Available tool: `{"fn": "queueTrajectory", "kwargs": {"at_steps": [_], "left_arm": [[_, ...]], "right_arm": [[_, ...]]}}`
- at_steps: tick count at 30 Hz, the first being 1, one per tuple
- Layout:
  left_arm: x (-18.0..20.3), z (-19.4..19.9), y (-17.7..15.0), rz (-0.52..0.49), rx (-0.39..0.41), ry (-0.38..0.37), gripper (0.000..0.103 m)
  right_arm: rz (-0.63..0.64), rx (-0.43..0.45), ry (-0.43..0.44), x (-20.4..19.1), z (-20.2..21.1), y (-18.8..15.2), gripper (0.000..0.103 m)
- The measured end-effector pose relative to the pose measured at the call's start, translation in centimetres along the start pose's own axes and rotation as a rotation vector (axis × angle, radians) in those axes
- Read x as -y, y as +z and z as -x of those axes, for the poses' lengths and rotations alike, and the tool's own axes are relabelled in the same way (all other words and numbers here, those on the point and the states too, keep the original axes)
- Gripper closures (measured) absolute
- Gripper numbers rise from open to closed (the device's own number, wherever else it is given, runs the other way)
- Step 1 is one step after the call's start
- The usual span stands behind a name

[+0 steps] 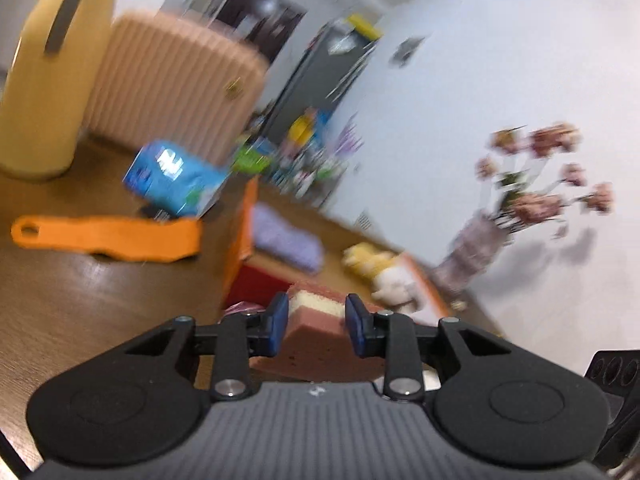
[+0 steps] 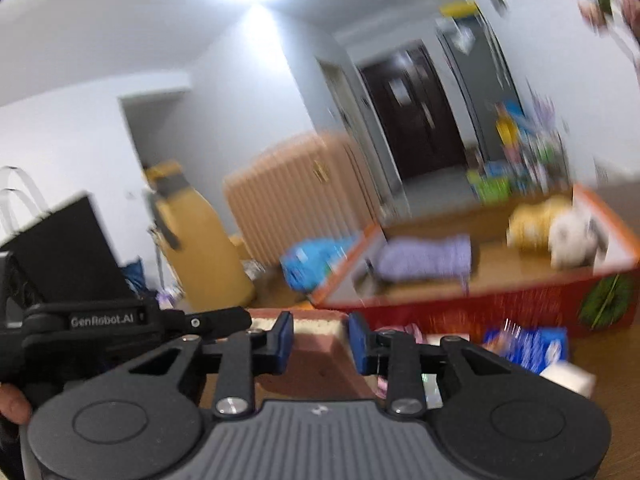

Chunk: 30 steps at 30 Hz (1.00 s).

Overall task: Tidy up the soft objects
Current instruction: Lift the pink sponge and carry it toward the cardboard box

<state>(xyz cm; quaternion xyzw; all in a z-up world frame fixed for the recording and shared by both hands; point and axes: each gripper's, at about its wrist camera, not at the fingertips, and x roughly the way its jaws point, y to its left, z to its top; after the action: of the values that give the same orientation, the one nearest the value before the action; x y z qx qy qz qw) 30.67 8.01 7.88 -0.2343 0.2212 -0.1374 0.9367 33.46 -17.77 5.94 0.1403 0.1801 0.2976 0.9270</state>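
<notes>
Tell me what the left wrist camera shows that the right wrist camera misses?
Left only: an orange strap on the table and a whole vase of pink flowers. Right only: a black box and the other tongs' handle. Both: the pink sponge block between blue pads, the orange-rimmed box with a purple cloth and plush toy.
</notes>
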Motion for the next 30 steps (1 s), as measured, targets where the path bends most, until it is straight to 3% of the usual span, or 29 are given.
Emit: {"fn": "queueTrajectory", "kwargs": {"at_steps": [5, 7, 13, 17, 22, 30], "left_arm": [[4.8, 5.4, -4.8, -0.052, 0.001, -0.065, 0.071], [5.8, 6.3, -7.4, -0.055, -0.031, -0.076, 0.060], [6.8, 5.3, -13.0, -0.066, -0.121, -0.019, 0.061], [6.7, 7.9, -16.1, -0.118, -0.137, -0.024, 0.060], [6.1, 10.1, -18.2, -0.089, -0.219, -0.071, 0.048], [4.9, 9.8, -17.4, -0.028, -0.214, -0.035, 0.048]], "right_arm": [[0.064, 0.050, 0.007, -1.8, 9.4, -1.9, 0.074], [0.055, 0.029, -0.015, -1.7, 12.0, -3.6, 0.074], [0.009, -0.054, -0.074, 0.2, 14.4, -8.6, 0.074], [0.022, -0.061, -0.058, -0.5, 16.7, -11.6, 0.072], [-0.023, -0.113, -0.031, -1.5, 19.9, -14.2, 0.069], [-0.061, -0.090, -0.071, -1.4, 20.2, -13.8, 0.064]]}}
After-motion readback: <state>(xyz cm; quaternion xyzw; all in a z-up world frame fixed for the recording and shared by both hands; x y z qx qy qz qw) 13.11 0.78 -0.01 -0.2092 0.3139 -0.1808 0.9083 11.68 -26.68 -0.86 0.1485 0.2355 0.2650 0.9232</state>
